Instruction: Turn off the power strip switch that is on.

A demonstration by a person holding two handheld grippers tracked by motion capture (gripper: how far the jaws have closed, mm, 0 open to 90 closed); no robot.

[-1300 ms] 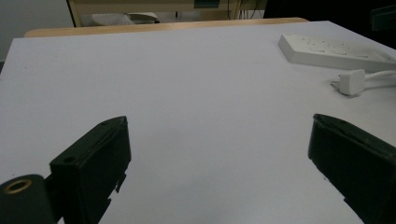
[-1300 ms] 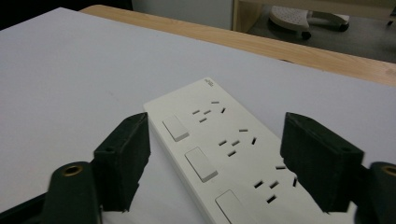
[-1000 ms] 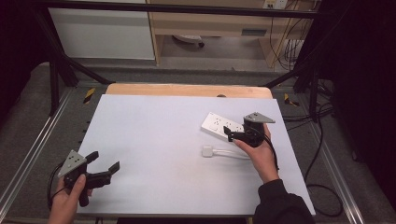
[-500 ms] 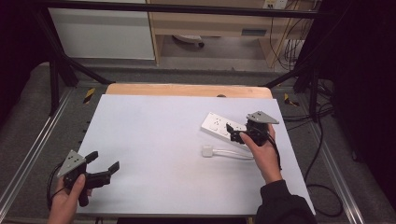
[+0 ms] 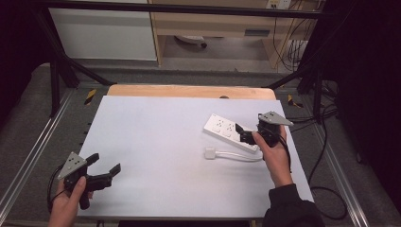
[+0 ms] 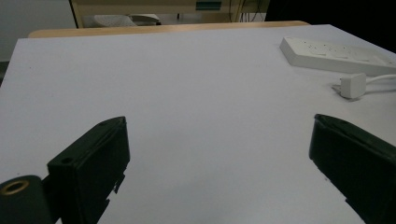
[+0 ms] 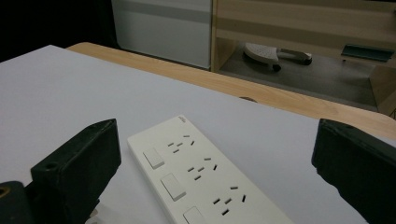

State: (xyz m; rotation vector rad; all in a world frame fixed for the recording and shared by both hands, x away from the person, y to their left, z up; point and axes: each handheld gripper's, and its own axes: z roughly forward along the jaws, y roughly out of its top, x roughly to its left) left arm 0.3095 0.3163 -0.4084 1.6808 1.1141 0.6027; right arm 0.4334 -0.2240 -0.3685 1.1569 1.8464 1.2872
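White sheeting covers the table, and we note a strip of pale wood along its far edge. Beyond that edge we see a grey floor, a white cabinet and a wooden shelf unit with something wheeled resting under it; dark cables trail down the right side, and metal rails run along both sides of the table. We find no box, tray or bowl on the table. On the right half lies a white power strip, flat, sockets and switches facing up; its long axis runs diagonally, one end toward the far middle of the table, the other toward the near right. Its white cord loops along the near side and ends in a white plug lying on the sheet just beside the strip, apart from it. Our right gripper sits over the strip's near-right end, jaws spread wide; in the right gripper view the strip lies between them, reaching away and to the left, and we cannot tell whether either jaw touches it. Our left gripper is held at the near left corner, well apart from the strip, jaws also wide apart with bare sheet between them; in its own view the strip and plug lie far off at upper right.
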